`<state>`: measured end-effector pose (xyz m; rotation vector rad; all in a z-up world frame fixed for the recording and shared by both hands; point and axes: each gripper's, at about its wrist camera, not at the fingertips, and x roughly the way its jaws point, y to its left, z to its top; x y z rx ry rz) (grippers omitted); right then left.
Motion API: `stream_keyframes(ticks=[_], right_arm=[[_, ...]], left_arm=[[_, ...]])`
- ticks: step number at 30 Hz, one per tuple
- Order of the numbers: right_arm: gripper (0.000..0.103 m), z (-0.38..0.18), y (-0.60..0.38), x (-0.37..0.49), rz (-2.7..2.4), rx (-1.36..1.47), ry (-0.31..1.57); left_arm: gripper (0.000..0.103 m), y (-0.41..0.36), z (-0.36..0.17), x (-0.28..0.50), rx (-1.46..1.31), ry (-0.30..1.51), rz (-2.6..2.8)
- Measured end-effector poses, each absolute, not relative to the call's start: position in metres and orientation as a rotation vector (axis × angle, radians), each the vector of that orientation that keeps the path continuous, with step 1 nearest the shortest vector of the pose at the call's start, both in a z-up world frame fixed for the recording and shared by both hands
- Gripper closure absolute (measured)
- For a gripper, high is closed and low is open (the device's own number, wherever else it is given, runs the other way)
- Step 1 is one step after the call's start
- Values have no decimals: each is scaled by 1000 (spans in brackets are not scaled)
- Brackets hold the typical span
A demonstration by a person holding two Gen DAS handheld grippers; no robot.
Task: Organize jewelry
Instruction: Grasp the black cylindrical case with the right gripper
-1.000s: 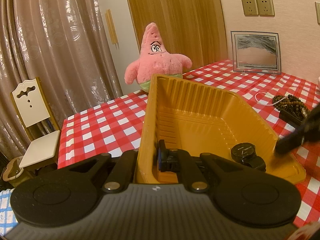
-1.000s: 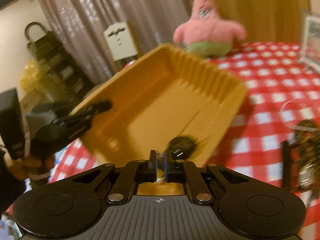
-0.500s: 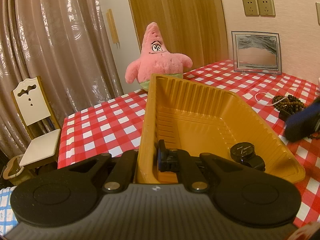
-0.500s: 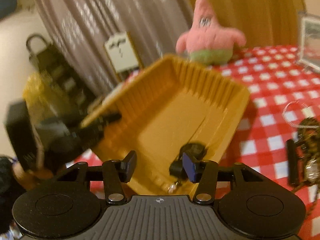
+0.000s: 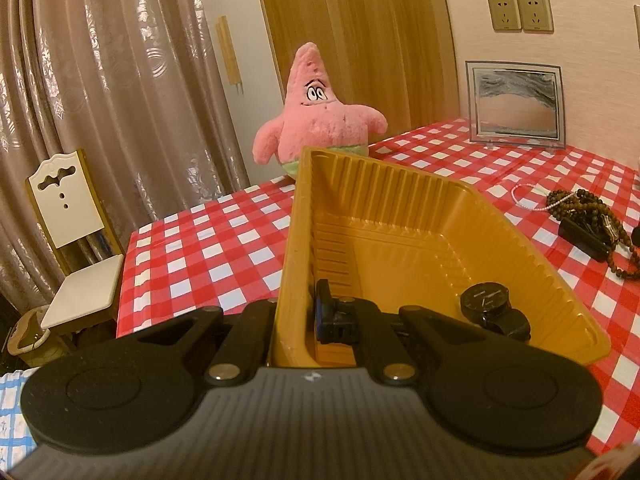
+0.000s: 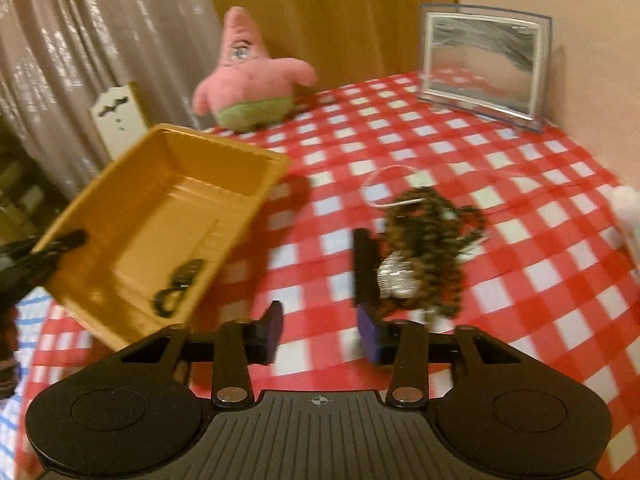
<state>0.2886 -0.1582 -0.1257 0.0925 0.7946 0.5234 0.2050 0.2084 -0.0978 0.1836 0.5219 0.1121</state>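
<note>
**Tray held on the left, bead pile next on the right**

My left gripper (image 5: pixel 298 316) is clamped on the near-left rim of the tray (image 5: pixel 400 236), one finger outside the wall and one inside, and I hold it tipped up off the table (image 5: pixel 208 240). The tray looks like thin moulded plastic: light, a bit springy, likely to flex if I squeeze anywhere but the rim. Its long axis runs away from me toward the plush (image 5: pixel 316 120) at the far edge. A black watch (image 5: pixel 490 304) lies in the tray's near-right corner, face up, strap curled toward the near wall; it seems stiff at the case and would slide on that smooth floor if I tilt more.

Further right, my right gripper (image 6: pixel 320 334) hangs with its fingers wide apart and nothing between them, above the cloth just short of the pile (image 6: pixel 424 248). The pile is a tangle of dark bead strands with a silvery piece and a black bar on its left side; a thin pale loop lies just beyond it. The beads should be limp and light, prone to trailing, so I judge a bunched section best to pinch. The pile has no clear axis; the bar runs near to far. The view is blurred.
</note>
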Motion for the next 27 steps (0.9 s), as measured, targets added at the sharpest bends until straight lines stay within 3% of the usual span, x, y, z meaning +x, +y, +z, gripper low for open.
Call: stream_keyframes(ticks=[27], right_arm=[[83, -165, -90, 367, 398, -201, 862]], left_arm=[[99, 207, -96, 204, 192, 524, 110]])
